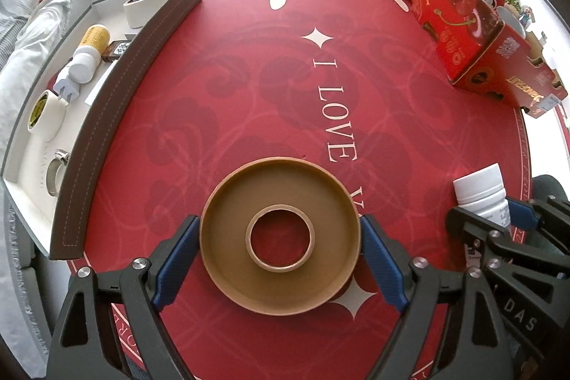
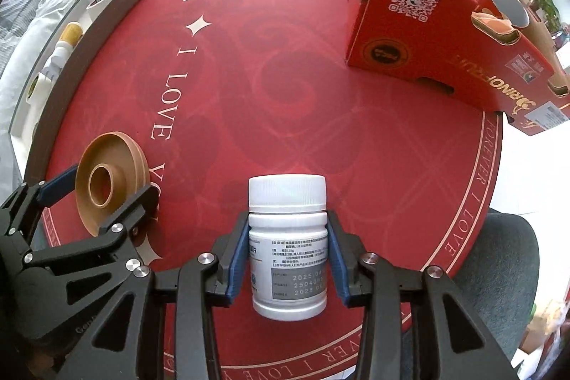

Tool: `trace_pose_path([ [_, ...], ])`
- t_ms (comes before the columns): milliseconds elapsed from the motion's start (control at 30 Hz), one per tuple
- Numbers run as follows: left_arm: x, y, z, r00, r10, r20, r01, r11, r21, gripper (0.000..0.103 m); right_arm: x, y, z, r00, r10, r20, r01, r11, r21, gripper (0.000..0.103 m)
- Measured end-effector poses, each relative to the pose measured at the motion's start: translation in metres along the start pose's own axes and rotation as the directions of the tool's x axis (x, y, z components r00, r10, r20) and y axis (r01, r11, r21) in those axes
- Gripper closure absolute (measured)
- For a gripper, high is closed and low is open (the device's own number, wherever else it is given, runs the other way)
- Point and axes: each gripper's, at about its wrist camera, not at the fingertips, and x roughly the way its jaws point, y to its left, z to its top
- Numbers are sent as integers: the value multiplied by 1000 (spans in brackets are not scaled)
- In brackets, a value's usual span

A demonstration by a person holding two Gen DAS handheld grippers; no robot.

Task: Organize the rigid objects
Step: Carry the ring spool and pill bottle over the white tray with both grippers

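White pill bottle (image 2: 287,244): held between the blue pads of the right gripper (image 2: 288,259), jaws narrowed onto its body below the cap, pads pressing both flanks. Long axis runs along the fingers, cap leading away from the camera; printed label and date block face the lens. Smooth white plastic, ribbed screw cap, rigid. Brown spool (image 1: 281,237): flat disc with raised outer rim and a short open hub at centre, lying face-up, axis toward the camera. Left gripper (image 1: 281,259) has jaws spread wide, one pad at each side of the rim; contact on both edges looks made, so I judge it gripped across its full width. Whether either thing is lifted clear of the red surface (image 1: 270,88) cannot be told. Landmark: the brown-walled tray (image 1: 117,102) with white lining. Spool sits near the tray's long wall, on its near-end side; bottle lies beyond the spool, well apart from the tray. Left hand is therefore the nearer to the tray. Inside the tray already: tape roll (image 1: 146,6), a second tape roll (image 1: 44,116), a small white bottle (image 1: 83,68), a metal clamp ring (image 1: 57,173). Likely coming move: carry over the tray wall; the wall's height is what the spool must clear. Red carton (image 2: 427,34) stands far across from the tray, out of the path.
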Motion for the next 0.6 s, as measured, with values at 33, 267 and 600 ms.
trace_pose_path([
  [33,0,0,1,1000,-1,-1,1,1000,0,14,0,0,-1,1000,0,0,0,1000,2,60],
  [267,-13,14,4,998,-60,-13,59,996,-67,15,-9,-21,4,991,131,-19,-127,984,127,62],
  [600,-126,61,31,966,-75,248,137,961,-241,14,-101,4,25,951,249,186,-265,962,67,62],
])
